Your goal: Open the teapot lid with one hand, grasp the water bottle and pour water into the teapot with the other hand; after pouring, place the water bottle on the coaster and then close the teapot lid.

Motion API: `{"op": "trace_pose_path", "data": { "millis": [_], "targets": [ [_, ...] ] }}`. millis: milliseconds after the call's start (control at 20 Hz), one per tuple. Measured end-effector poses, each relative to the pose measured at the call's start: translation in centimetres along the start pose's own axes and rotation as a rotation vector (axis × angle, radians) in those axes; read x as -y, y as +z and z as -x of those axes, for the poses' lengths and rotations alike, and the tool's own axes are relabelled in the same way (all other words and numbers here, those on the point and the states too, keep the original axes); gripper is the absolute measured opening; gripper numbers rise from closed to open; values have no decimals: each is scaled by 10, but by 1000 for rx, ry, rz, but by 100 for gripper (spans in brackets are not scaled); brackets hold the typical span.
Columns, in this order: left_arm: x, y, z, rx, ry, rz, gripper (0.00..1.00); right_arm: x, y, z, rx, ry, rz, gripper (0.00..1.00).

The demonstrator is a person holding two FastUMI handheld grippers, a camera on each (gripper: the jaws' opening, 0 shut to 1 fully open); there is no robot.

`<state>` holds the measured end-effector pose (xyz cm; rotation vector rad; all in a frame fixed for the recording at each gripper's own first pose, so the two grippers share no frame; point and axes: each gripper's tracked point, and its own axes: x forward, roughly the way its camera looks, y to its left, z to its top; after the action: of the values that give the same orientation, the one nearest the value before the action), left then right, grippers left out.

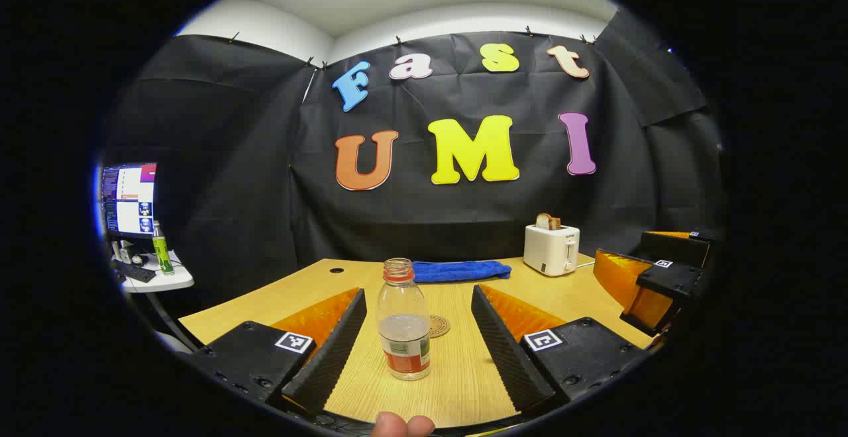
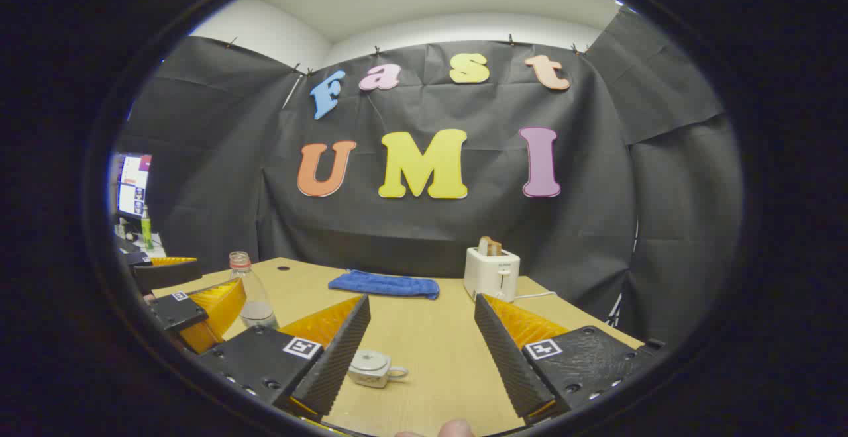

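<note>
A clear water bottle (image 1: 404, 321) with no cap and a little water stands on the wooden table (image 1: 464, 384). It is between the fingers of my left gripper (image 1: 418, 290), which is open and not touching it. A small round coaster (image 1: 438, 326) lies just behind the bottle to its right. In the right gripper view, a small pale teapot (image 2: 372, 367) with its lid on sits on the table by the left finger of my open right gripper (image 2: 421, 299). The bottle (image 2: 250, 291) and the left gripper (image 2: 189, 304) also appear at the left there.
A folded blue towel (image 1: 460, 270) lies at the back of the table. A white toaster (image 1: 551, 249) holding bread stands to its right. A side desk with a monitor (image 1: 129, 198) and a green bottle (image 1: 161, 248) is off to the left.
</note>
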<state>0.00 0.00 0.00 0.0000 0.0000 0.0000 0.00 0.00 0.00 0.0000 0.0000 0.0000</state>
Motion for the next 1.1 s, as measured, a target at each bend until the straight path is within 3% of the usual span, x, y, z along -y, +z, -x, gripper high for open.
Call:
{"op": "trace_pose_path", "data": {
  "millis": [1100],
  "targets": [
    [-5,0,2,-11,3,-2,100,-3,-11,0,-20,4,15,95]
  ]
}}
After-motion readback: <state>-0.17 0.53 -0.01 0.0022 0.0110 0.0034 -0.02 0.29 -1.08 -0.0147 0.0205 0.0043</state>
